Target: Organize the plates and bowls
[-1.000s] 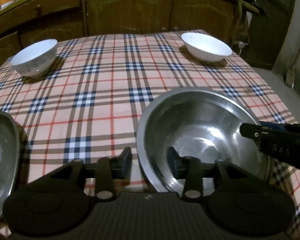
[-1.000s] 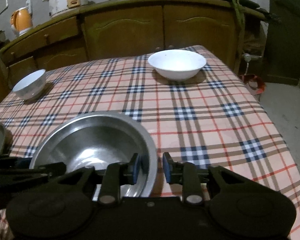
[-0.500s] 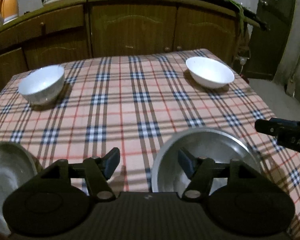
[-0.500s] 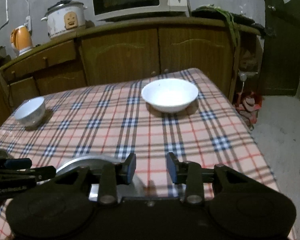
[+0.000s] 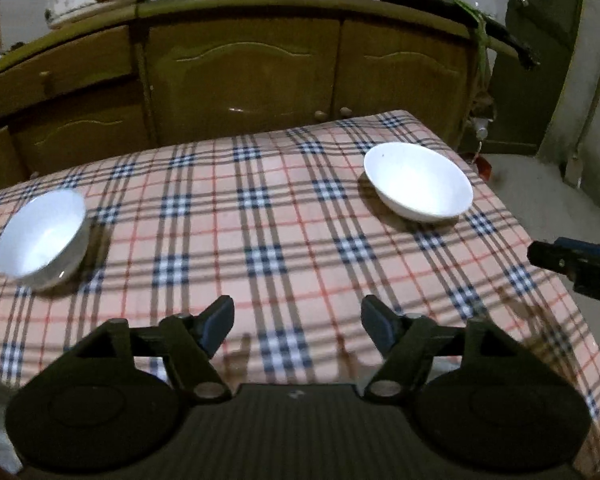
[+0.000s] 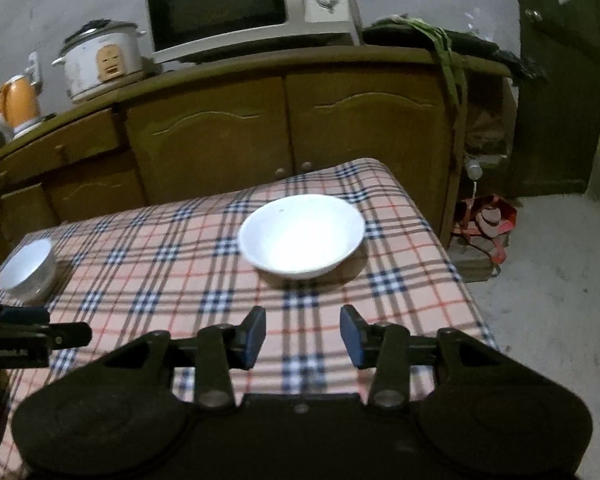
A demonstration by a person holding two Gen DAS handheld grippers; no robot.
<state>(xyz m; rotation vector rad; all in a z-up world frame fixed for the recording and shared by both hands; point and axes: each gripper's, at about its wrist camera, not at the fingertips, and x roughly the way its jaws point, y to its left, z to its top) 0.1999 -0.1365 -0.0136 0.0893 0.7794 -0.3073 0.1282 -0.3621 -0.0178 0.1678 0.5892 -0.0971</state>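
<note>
On the checked tablecloth [image 5: 284, 216], a wide white bowl [image 6: 302, 236] is seen far right and a small white bowl [image 5: 40, 236] far left. Both the left gripper [image 5: 296, 322] and right gripper [image 6: 302, 334] have just been opening and are kept released, with nothing between the jaws. If a glossy rim is pinched off-centre, a bowl could be tipped.

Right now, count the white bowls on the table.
2: a wide, shallow white bowl near the far right corner, and a smaller, deeper white bowl near the far left edge. Others may hide behind the tools.
</note>
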